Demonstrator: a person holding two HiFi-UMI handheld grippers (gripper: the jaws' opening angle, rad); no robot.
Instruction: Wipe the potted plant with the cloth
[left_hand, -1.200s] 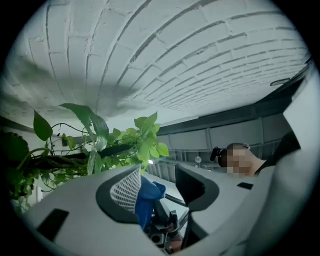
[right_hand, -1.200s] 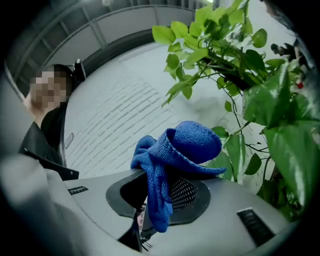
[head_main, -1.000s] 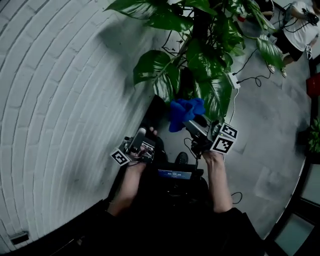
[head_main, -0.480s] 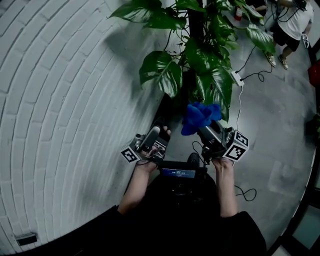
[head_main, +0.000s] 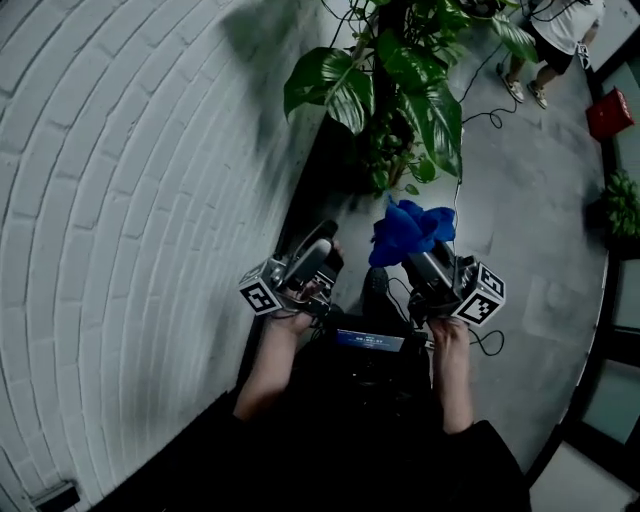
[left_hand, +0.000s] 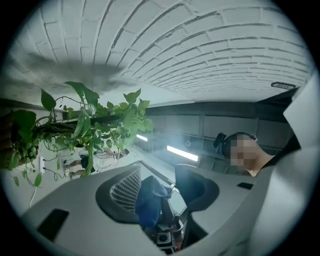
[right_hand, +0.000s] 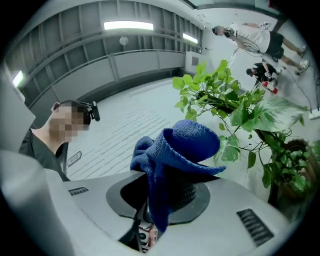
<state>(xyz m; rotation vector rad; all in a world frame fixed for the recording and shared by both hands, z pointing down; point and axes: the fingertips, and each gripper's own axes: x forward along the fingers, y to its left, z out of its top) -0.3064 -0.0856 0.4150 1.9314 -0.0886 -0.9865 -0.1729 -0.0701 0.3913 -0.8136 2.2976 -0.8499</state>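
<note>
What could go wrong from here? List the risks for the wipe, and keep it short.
1. The right gripper pinches the blue cloth by one part only. The rest stands up in a loose bunch, so it may snag on a stem or pull out of the grip.
2. The leaves hang on thin stems, and the left gripper is open, empty and apart from the plant. A leaf wiped without support may bend or tear.

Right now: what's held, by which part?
Right gripper pinches the blue cloth by its lower bunched end; rest flops over the jaws. Left gripper: jaws apart, empty.
</note>
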